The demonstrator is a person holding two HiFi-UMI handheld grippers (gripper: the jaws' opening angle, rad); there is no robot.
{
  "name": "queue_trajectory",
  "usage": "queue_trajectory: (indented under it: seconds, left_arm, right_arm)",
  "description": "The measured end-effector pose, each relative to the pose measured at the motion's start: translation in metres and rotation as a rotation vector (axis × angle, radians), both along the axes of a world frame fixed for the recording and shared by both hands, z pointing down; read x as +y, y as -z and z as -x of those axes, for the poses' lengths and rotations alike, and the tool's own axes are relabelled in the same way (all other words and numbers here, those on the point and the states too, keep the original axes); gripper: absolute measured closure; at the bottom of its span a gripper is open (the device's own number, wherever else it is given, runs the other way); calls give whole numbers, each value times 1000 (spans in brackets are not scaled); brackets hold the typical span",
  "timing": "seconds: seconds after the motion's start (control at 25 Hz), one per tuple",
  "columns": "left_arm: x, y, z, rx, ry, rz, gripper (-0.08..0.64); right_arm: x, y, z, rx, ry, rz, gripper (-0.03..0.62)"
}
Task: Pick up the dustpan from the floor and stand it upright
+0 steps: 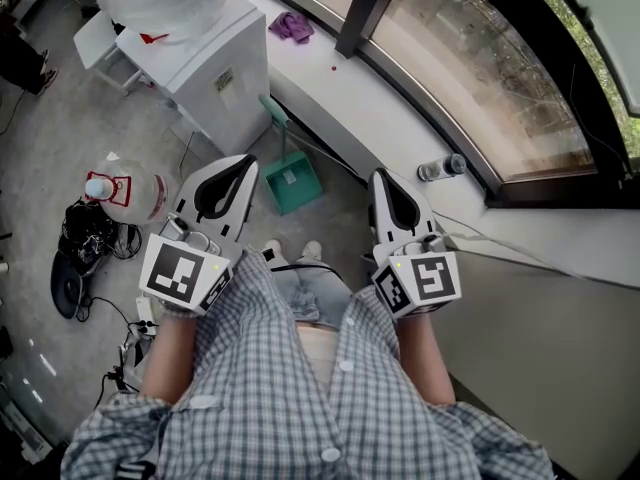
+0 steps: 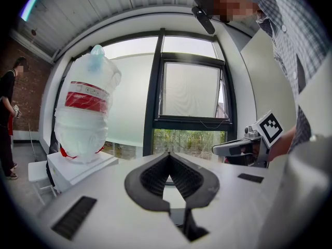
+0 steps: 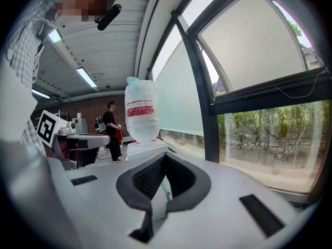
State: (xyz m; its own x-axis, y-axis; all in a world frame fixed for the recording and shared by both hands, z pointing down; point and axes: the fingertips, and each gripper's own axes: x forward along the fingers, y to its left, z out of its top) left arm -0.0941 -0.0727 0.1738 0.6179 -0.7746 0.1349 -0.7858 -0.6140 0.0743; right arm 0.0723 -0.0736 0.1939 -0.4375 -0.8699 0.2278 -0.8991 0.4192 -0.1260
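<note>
Your left claw (image 1: 243,165) is closed, tips meeting with nothing between them. Your right claw (image 1: 381,178) is likewise fully closed and empty. Both hover in front of your waist, well apart. The green dustpan (image 1: 293,184) sits on the floor beyond them, between the two, against the low wall under the window and just right of the white water dispenser (image 1: 215,73).

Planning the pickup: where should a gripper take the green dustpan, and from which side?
Probably the handle: it is a thin straight bar that a gripper can close across, unlike the wide pan. Come from the open floor side, left in the head view, since the white ledge runs close along the other side.
</note>
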Motion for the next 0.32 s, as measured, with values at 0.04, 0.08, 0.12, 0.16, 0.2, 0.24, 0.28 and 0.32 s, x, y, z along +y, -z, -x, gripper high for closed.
queue_trajectory:
  seconds: [0.04,0.08,0.12,0.16,0.2,0.24,0.28,0.32]
  left_arm:
    - [-1,0,0,0,0,-1,553]
    - [-1,0,1,0,0,-1,553]
    - [-1,0,1,1,1,0,553]
    - [-2,-1,1,0,1,0,554]
    - [-2,-1,1,0,2,1,552]
    - [-2,-1,1,0,2,1,553]
    - [-2,-1,1,0,2,1,553]
    - [-2,-1,1,0,2,0,552]
  right_arm:
    - [-1,0,0,1,1,1,588]
    - [-1,-1,1,2,2,1,588]
    - [-2,-1,1,4,3,2,587]
    - [-2,-1,2,4,4,2,588]
    - [-2,-1,2,5,4,2,588]
    - [-3,-1,2,5,5,2,588]
    - [-3,-1,2,5,5,2,588]
    - [-3,-1,2,4,5,1,588]
